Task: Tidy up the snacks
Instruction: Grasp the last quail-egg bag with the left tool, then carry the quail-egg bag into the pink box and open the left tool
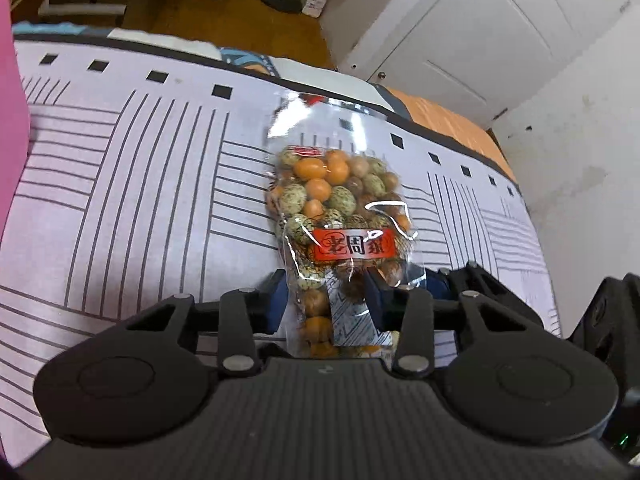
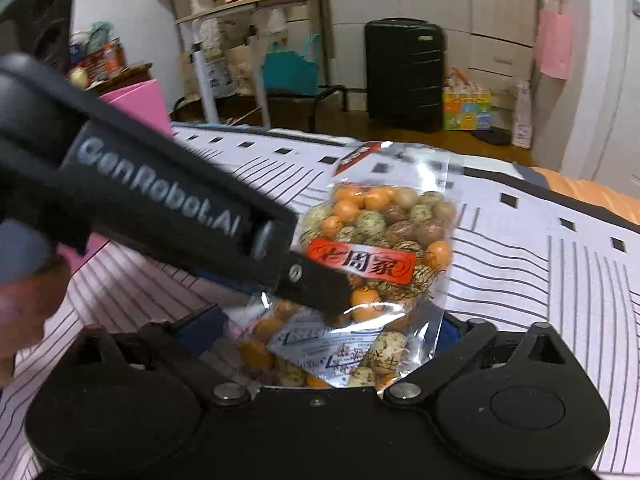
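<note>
Left gripper [image 1: 326, 300] pinches the near end of the snack bag [image 1: 340, 208] (clear, red label). Right gripper [image 2: 332, 332] spread wide, bag between its fingers, unpressed. Bag lies on the striped sheet [image 1: 140, 168].

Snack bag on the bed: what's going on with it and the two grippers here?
A person is working a clear bag of coated peanuts that lies on a striped bed sheet, with a handheld gripper in each hand. The left gripper has its blue pads pressed against the bag's near end. The right gripper straddles that same end with its jaws wide, the bag between them but not pinched. The bag is not yet lifted. A pink box stands at the bed's far side.
</note>
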Demonstrator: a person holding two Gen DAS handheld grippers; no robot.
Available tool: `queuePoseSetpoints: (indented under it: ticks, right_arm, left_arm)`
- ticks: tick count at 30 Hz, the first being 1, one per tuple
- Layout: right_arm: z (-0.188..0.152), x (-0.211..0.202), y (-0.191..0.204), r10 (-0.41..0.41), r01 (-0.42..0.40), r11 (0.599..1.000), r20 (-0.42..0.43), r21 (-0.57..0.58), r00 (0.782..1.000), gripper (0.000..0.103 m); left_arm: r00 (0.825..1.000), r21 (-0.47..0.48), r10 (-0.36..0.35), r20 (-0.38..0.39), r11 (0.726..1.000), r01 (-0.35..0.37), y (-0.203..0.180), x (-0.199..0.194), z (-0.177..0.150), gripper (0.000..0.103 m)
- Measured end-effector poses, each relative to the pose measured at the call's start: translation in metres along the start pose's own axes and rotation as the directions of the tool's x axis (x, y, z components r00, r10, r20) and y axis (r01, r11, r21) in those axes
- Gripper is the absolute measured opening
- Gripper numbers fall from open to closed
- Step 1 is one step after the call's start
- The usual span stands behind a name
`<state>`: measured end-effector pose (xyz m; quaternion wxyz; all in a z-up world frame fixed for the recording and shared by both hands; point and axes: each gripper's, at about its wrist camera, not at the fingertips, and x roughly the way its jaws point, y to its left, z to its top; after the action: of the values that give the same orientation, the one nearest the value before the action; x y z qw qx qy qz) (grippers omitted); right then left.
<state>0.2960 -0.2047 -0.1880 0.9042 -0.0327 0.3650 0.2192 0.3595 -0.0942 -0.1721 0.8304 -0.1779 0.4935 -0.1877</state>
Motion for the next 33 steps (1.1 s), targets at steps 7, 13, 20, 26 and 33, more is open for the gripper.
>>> queuePoseSetpoints:
  ticks: [7, 13, 20, 26, 33]
  right_arm:
    - [-0.005, -0.016, 0.014, -0.073, 0.073, 0.997, -0.002, 0.001, 0.997, 0.087]
    - [-0.019, -0.036, 0.028, -0.088, 0.087, 0.996, 0.012, 0.027, 0.996, 0.086]
    - [-0.034, -0.061, 0.045, -0.093, 0.091, 0.992, 0.021, 0.082, 0.995, 0.086]
    - [-0.045, -0.081, 0.060, -0.074, 0.068, 0.988, 0.035, 0.139, 0.997, 0.086]
    - [-0.044, -0.113, 0.078, -0.064, 0.058, 0.989, 0.046, 0.137, 0.997, 0.086]
  left_arm:
    - [1.000, 0.042, 0.017, -0.001, 0.999, -0.017, -0.013, -0.007, -0.011, 0.038]
    - [0.998, 0.084, 0.063, -0.010, 0.995, -0.062, -0.030, -0.022, -0.028, 0.038]
    - [0.997, 0.094, 0.082, -0.017, 0.992, -0.080, -0.040, -0.048, -0.052, 0.039]
    - [0.991, 0.140, 0.126, -0.035, 0.983, -0.120, -0.049, -0.074, -0.073, 0.039]
    - [0.990, 0.150, 0.139, -0.005, 0.979, -0.137, -0.062, -0.112, -0.094, 0.039]
